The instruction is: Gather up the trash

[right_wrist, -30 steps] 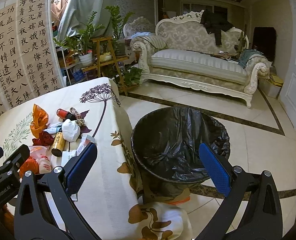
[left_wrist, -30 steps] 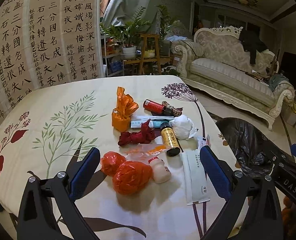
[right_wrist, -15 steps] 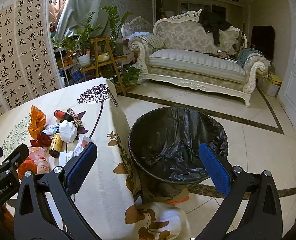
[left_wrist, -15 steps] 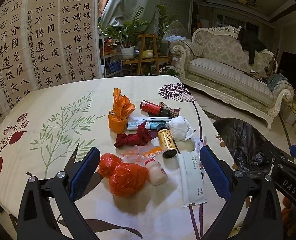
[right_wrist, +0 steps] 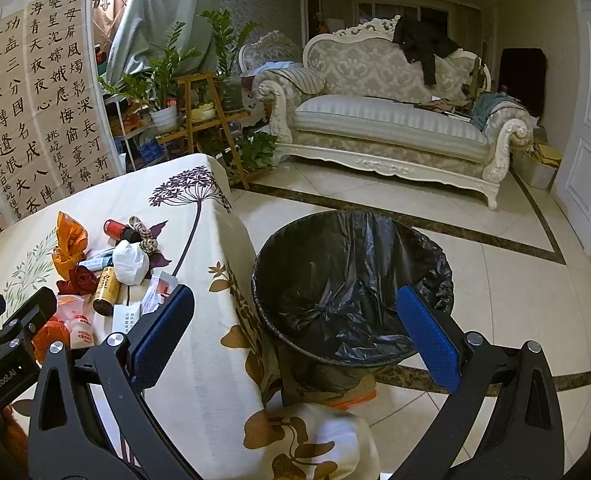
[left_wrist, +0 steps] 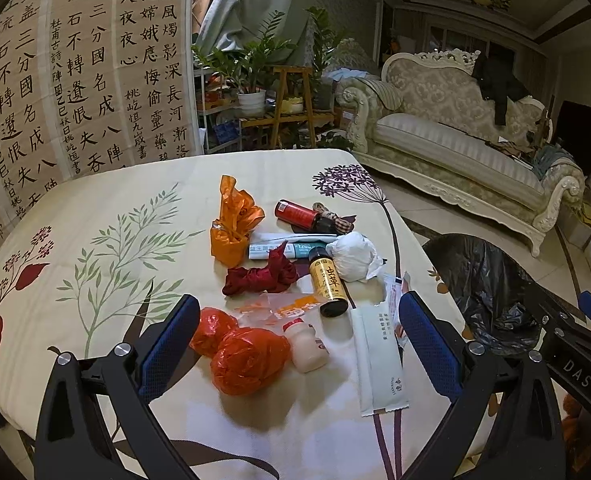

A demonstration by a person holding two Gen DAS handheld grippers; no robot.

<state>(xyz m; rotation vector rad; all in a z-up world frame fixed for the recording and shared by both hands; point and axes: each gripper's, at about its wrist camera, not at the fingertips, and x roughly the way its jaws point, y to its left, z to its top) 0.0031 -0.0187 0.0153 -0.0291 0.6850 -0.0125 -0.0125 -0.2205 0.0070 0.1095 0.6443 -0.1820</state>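
Left wrist view: left tongs (left_wrist: 299, 344) spread wide and empty above the surface (left_wrist: 95, 280), the red bag (left_wrist: 247, 360) and small milk bottle (left_wrist: 305, 346) between the pads, the rest of the litter (orange wrapper (left_wrist: 233, 224), brown bottle (left_wrist: 329, 284), white wad (left_wrist: 353, 256), white sachet (left_wrist: 379, 364)) fanned from 11 to 1 o'clock. Right wrist view: right tongs (right_wrist: 295, 336) also apart, holding nothing, over the black-lined bin (right_wrist: 351, 284) at 12 o'clock, the trash pile at 9 to 10 o'clock. The bin looks empty, so collection seems barely begun and every piece is left.

Toothpaste tube (left_wrist: 291, 249) half under red cloth (left_wrist: 261, 278)
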